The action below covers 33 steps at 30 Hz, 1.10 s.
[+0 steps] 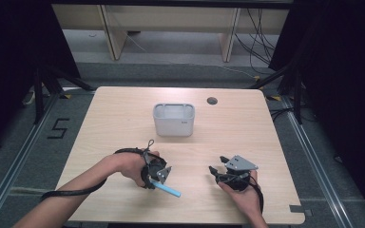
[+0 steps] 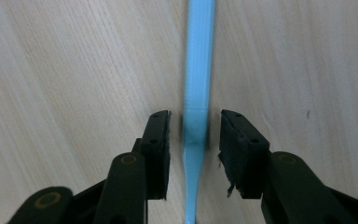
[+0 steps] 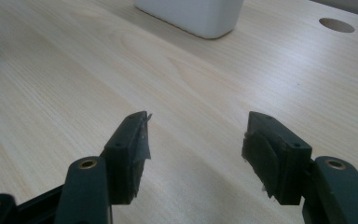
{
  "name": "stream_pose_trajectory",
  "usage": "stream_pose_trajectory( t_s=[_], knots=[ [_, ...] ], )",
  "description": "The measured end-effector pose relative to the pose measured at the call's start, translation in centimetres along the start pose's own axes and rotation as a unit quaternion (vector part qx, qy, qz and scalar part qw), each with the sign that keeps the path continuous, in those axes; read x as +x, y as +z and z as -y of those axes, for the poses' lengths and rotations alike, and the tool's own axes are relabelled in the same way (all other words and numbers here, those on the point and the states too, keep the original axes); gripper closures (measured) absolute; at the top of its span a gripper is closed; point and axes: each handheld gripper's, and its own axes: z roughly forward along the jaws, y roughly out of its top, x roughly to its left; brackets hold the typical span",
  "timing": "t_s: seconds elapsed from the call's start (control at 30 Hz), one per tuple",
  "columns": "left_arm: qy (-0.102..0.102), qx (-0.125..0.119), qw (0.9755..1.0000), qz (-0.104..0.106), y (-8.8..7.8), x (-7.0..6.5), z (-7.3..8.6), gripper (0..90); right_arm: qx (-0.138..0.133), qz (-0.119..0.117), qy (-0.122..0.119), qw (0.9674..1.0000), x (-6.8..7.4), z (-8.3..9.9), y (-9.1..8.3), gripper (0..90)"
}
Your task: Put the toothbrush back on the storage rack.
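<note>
Blue toothbrush [image 2: 196, 116] lies flat on the table [image 1: 123, 118], near the front edge, a little left of centre, its free end pointing toward the front right corner. In my left gripper view the handle runs straight up the middle, between the 2 jaws.

My left gripper [image 2: 194, 133] straddles the handle where it narrows. A thin strip of wood shows on each side of the blue plastic, so the pads flank it without pressing: not clenched yet, nothing grasped. In the high view the same gripper [image 1: 163, 175] points down at the near end of the toothbrush [image 1: 169, 189].

My right gripper [image 3: 193, 140] sits apart, near the front right of the table, jaws spread wide with bare wood between them; it carries nothing. High view puts it [image 1: 215, 172] level with the left one.

White bin [image 1: 173, 119] stands at the table's centre, toward the back edge, well apart from the toothbrush. Cable hole [image 1: 212, 100] behind it.

Step, as I judge it: pickup of the toothbrush, grasp pending. Next move calls for closing squarely on the handle, then lifting level so it does not pivot.
</note>
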Motion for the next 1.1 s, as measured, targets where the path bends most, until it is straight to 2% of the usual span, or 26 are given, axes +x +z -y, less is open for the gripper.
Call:
stream_pose_trajectory(
  t_s=[0.13,0.23,0.27,0.3,0.33,0.37,0.57,0.6,0.7,0.83,0.87,0.93,1.1],
  knots=[
    [0.001,0.004,1.0000,0.004,-0.12,0.06,0.32,63.2,0.002,-0.001,0.006,1.0000,0.11,0.00,0.02,40.6],
    [0.001,0.008,1.0000,0.005,-0.17,0.11,0.58,63.6,0.000,-0.001,-0.004,1.0000,-0.01,-0.02,0.06,40.5],
    [0.001,0.009,0.9999,0.006,-0.17,0.16,0.64,63.7,0.003,-0.002,0.008,1.0000,0.18,0.00,0.03,40.6],
    [-0.001,0.009,0.9999,0.006,-0.15,0.19,0.69,63.9,0.003,-0.001,0.005,1.0000,0.12,-0.01,0.03,40.5],
    [-0.002,0.008,0.9999,0.006,-0.11,0.26,0.72,64.2,0.006,-0.003,0.012,0.9999,0.23,-0.02,0.00,40.6],
    [-0.002,0.008,1.0000,0.006,-0.08,0.31,0.73,64.7,0.002,-0.001,-0.001,1.0000,0.04,-0.05,0.05,40.6],
    [-0.002,0.009,0.9999,0.013,0.15,0.65,0.70,67.2,0.004,-0.005,0.006,1.0000,0.15,-0.04,0.06,40.4],
    [-0.002,0.009,0.9999,0.014,0.15,0.70,0.70,67.5,0.001,-0.003,-0.003,1.0000,0.04,-0.06,0.07,40.4],
    [-0.004,0.010,0.9998,0.017,0.13,0.81,0.68,69.7,0.005,-0.006,0.006,1.0000,0.15,-0.05,0.07,40.4],
    [0.001,0.018,0.9998,0.014,0.15,0.76,0.49,73.2,0.003,-0.007,0.003,1.0000,0.17,-0.05,0.09,40.3],
    [0.011,0.025,0.9996,0.009,0.18,0.54,0.26,74.5,0.002,-0.007,0.000,1.0000,0.14,-0.03,0.13,40.3],
    [0.017,0.032,0.9993,0.006,0.20,0.33,0.09,77.2,0.003,-0.007,0.001,1.0000,0.13,-0.04,0.14,40.3],
    [0.023,0.042,0.9988,0.004,0.19,0.12,-0.14,78.5,0.004,-0.004,-0.004,1.0000,0.15,-0.08,0.15,40.3]
  ],
)
